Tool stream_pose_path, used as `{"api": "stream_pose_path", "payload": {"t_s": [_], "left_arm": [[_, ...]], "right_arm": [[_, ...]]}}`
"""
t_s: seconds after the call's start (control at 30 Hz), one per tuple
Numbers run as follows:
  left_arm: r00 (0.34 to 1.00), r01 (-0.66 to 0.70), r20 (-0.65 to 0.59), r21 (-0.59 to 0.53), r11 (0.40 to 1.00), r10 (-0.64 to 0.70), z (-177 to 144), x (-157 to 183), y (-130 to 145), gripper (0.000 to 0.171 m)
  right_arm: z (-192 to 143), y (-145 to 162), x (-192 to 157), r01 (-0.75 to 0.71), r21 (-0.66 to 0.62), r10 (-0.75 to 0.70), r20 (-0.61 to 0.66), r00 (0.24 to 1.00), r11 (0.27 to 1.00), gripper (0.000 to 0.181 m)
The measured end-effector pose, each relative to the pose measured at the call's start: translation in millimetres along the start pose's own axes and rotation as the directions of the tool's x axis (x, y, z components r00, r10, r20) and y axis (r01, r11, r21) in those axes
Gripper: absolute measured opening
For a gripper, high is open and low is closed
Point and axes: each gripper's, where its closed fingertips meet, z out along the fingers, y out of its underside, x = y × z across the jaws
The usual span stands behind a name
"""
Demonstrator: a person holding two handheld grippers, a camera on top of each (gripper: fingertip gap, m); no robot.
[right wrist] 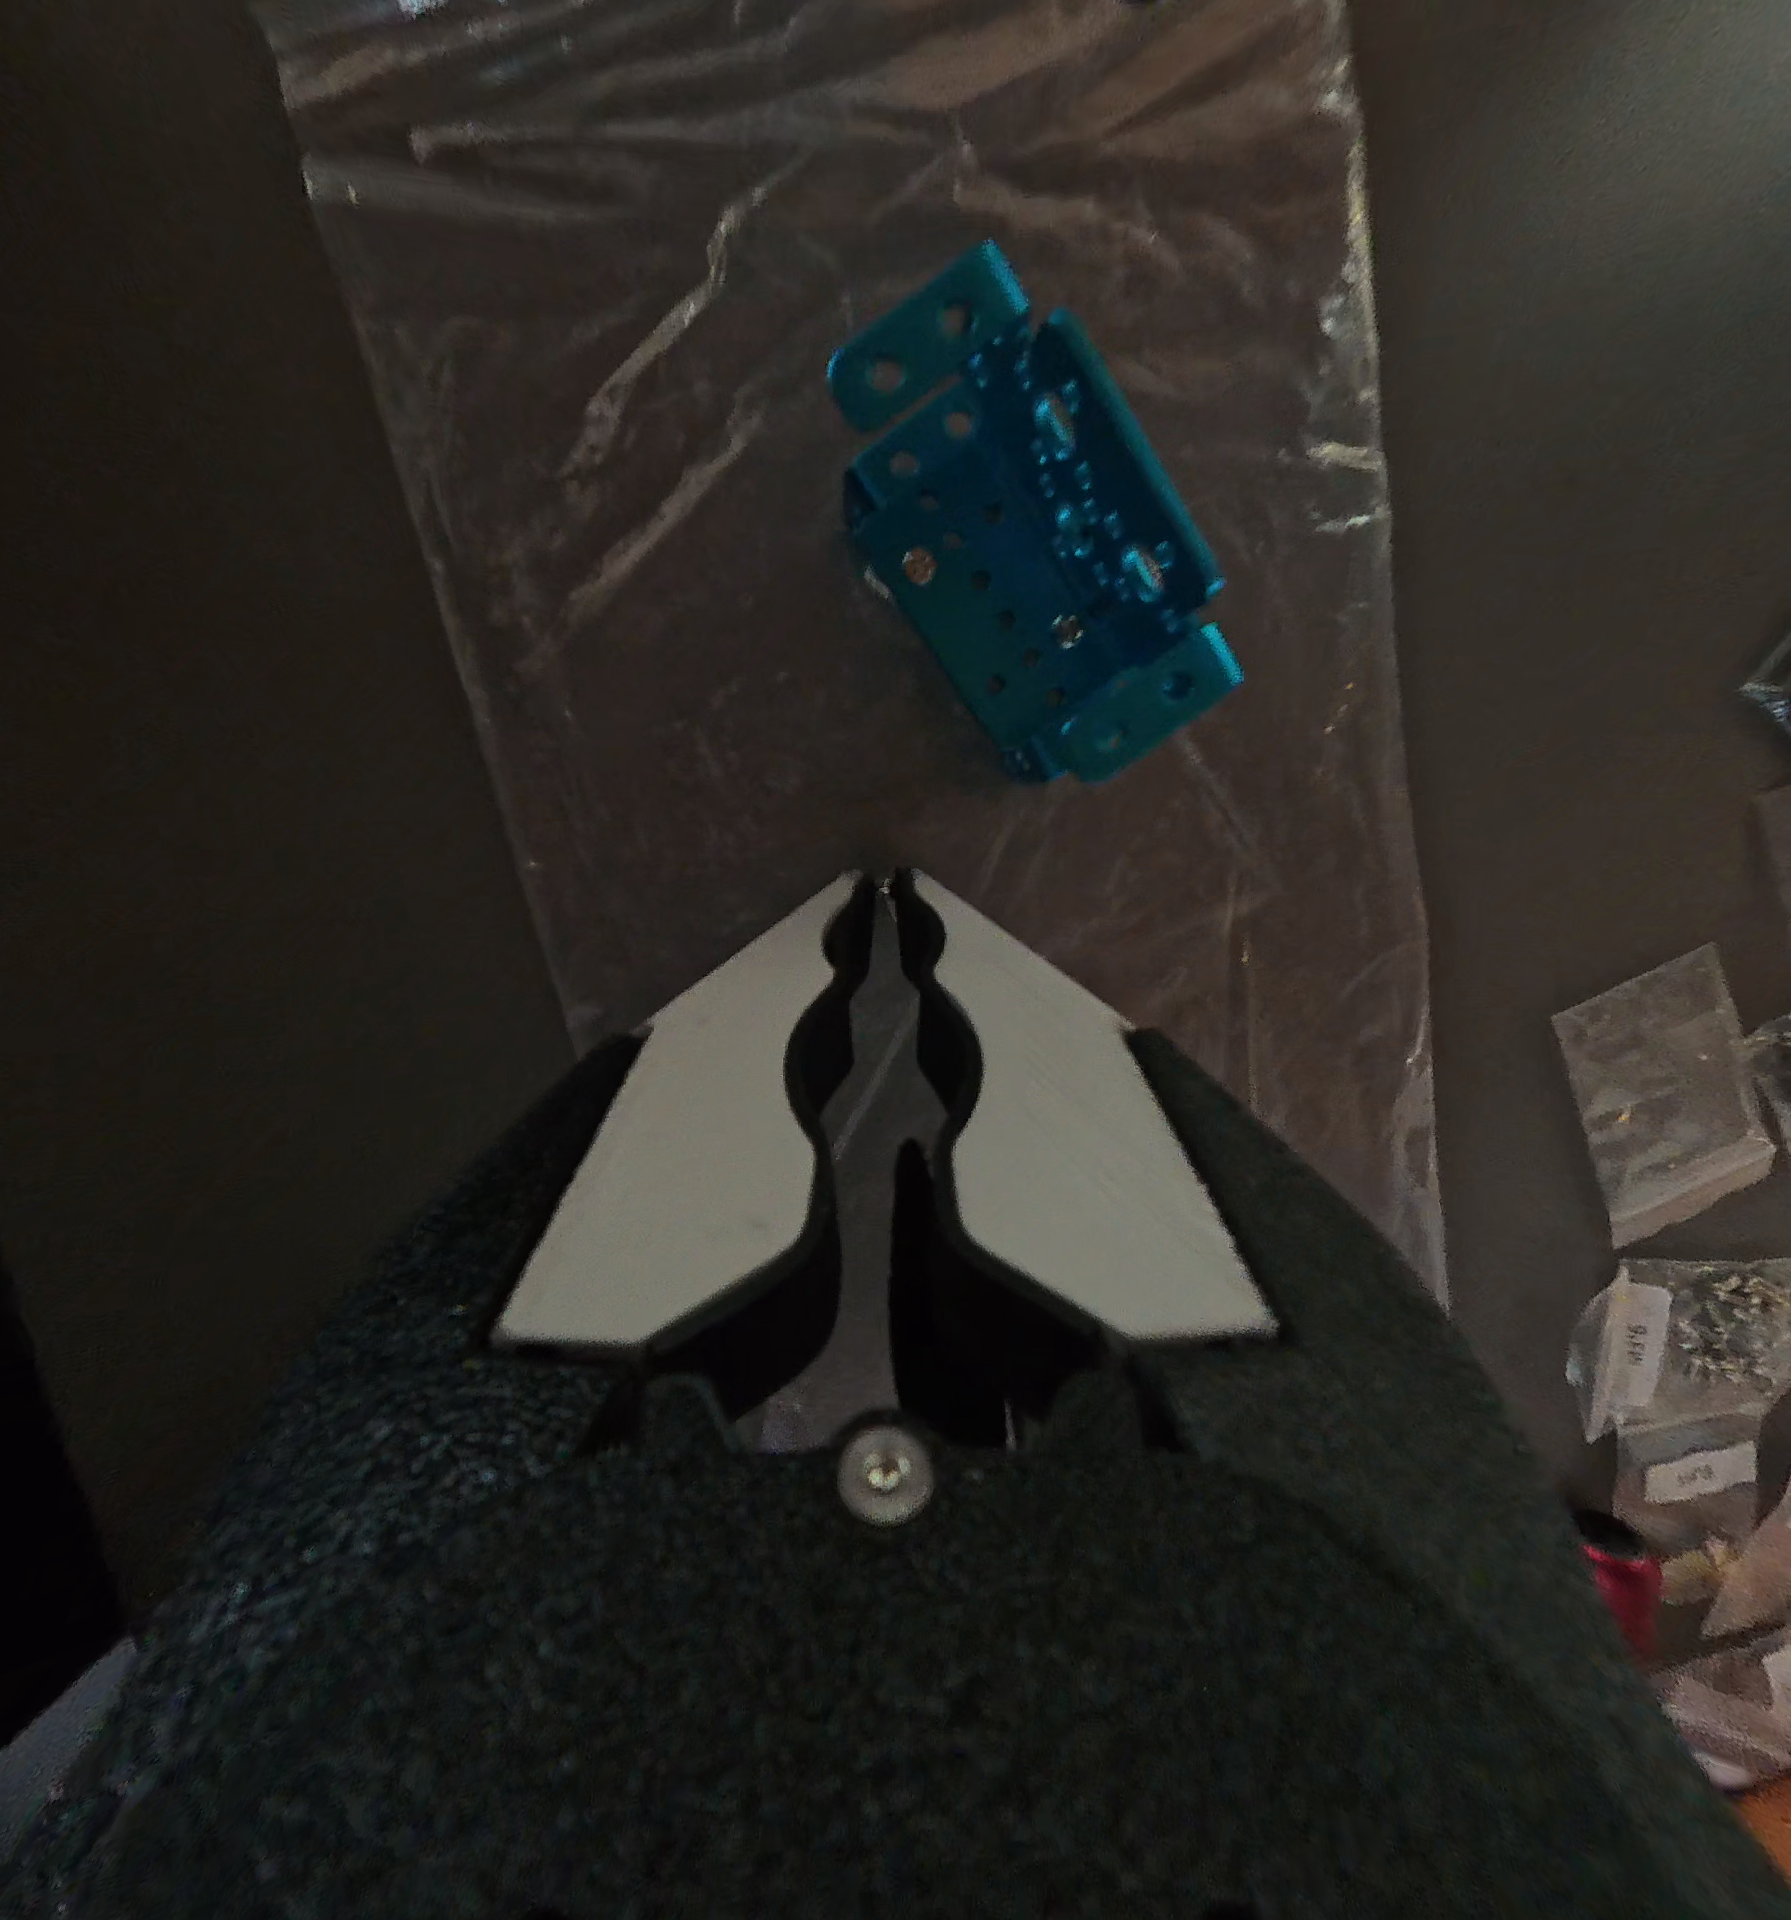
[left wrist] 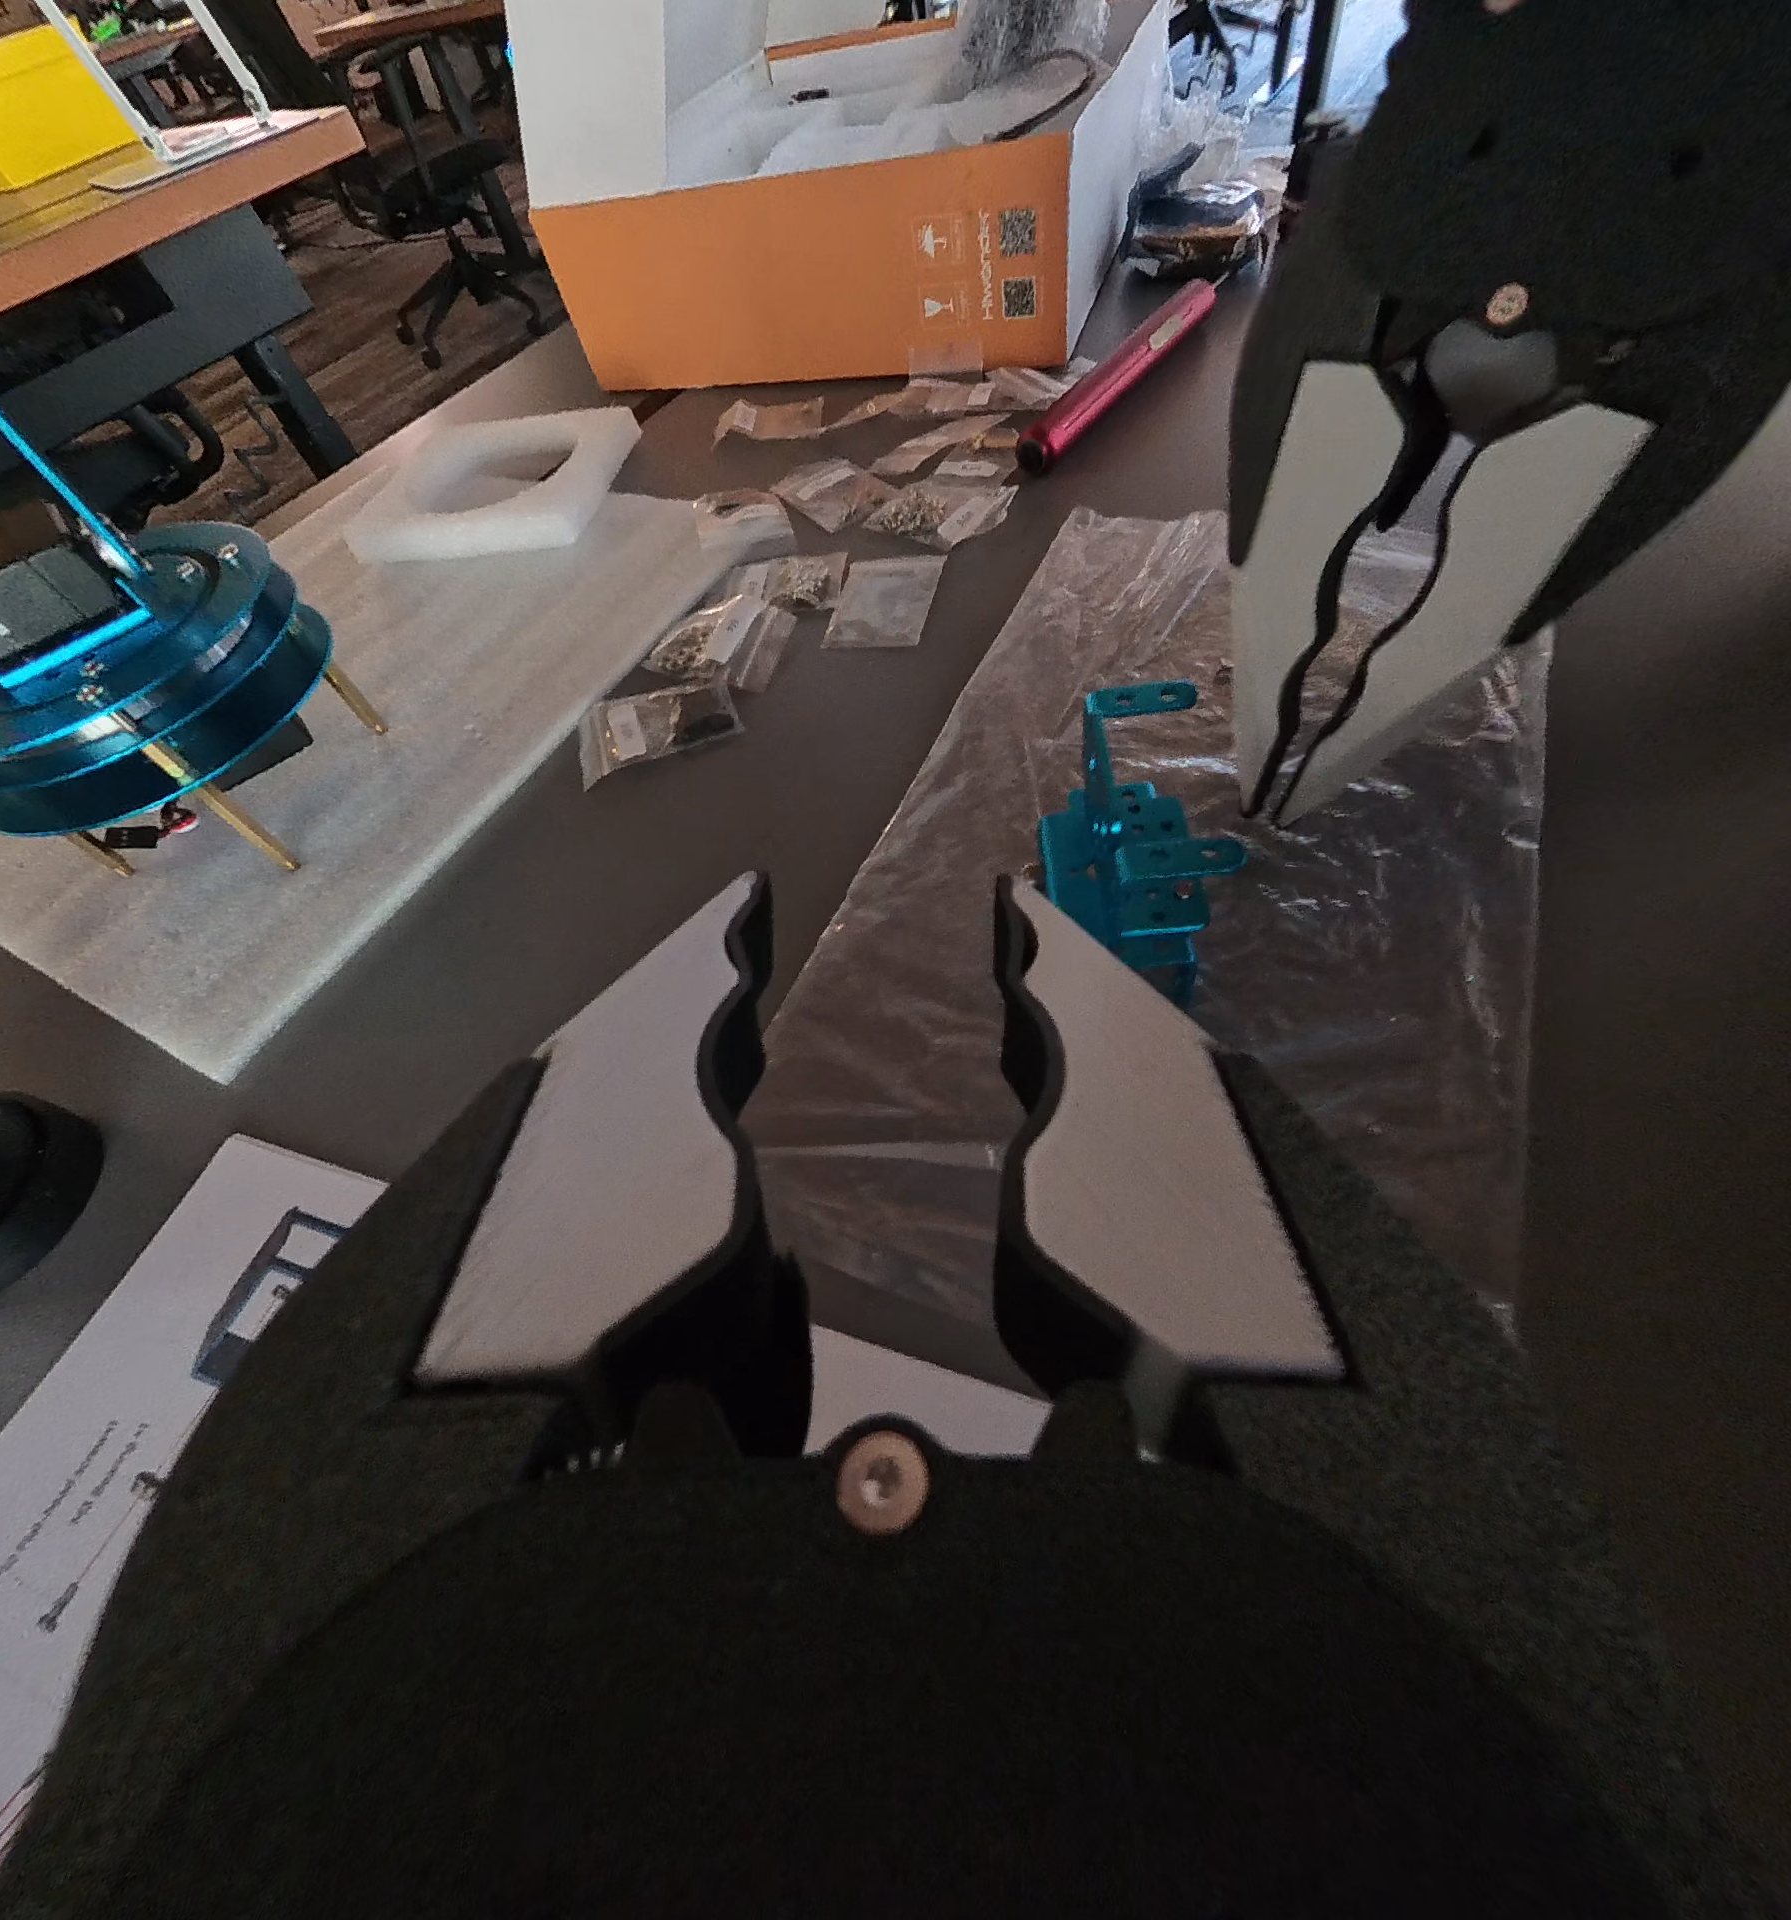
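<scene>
My right gripper (right wrist: 883, 878) is clenched, fingertips nipping something tiny I cannot identify, just above the clear plastic bag (right wrist: 579, 436). My left gripper (left wrist: 883, 904) hangs released over the same bag. The blue perforated metal bracket (right wrist: 1036, 540) lies on the bag just beyond the right fingertips, and ahead-right of my left.

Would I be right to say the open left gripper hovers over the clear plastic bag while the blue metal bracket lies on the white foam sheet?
Not quite: the blue metal bracket lies on the clear plastic bag, not on foam, as the right wrist view shows. The left gripper is indeed open over that bag.
</scene>
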Motion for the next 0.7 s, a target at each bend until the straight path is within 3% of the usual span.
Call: {"api": "stream_pose_path", "payload": {"t_s": [0.07, 0.13, 0.17, 0.27, 0.33, 0.4, 0.7], "left_arm": [[1.0, -0.005, -0.011, 0.024, 1.0, 0.006, -1.9, 4.5, -5.1, 0.042], [0.999, -0.026, -0.031, 0.064, 0.998, 0.028, -4.6, 12.9, -12.5, 0.042], [0.998, -0.042, -0.044, 0.091, 0.995, 0.046, -6.4, 18.9, -17.2, 0.04], [0.994, -0.08, -0.058, 0.164, 0.983, 0.091, -12.1, 35.3, -30.7, 0.042], [0.995, -0.072, -0.054, 0.186, 0.98, 0.083, -12.7, 42.7, -36.6, 0.047], [0.997, -0.063, -0.036, 0.215, 0.974, 0.072, -14.4, 46.4, -42.3, 0.048], [1.0, -0.016, -0.004, 0.285, 0.958, 0.018, -27.0, 40.6, -55.7, 0.037]], "right_arm": [[-8.8, -14.2, 4.1, -0.045, 0.116, 0.045, 0.001, 0.999, 0.992, 0.003], [-27.1, -43.3, 5.2, -0.151, 0.334, 0.139, 0.061, 0.988, 0.93, 0.003], [-39.3, -59.5, 3.8, -0.227, 0.449, 0.189, 0.128, 0.974, 0.864, 0.001], [-76.4, -95.5, 2.5, -0.449, 0.695, 0.271, 0.358, 0.893, 0.562, 0.002], [-89.1, -104.9, 7.6, -0.535, 0.747, 0.295, 0.448, 0.844, 0.395, 0.002], [-93.1, -113.4, 6.2, -0.607, 0.741, 0.285, 0.539, 0.793, 0.288, 0.003], [-86.4, -125.1, -6.6, -0.612, 0.752, 0.273, 0.552, 0.788, 0.243, 0.002]]}}
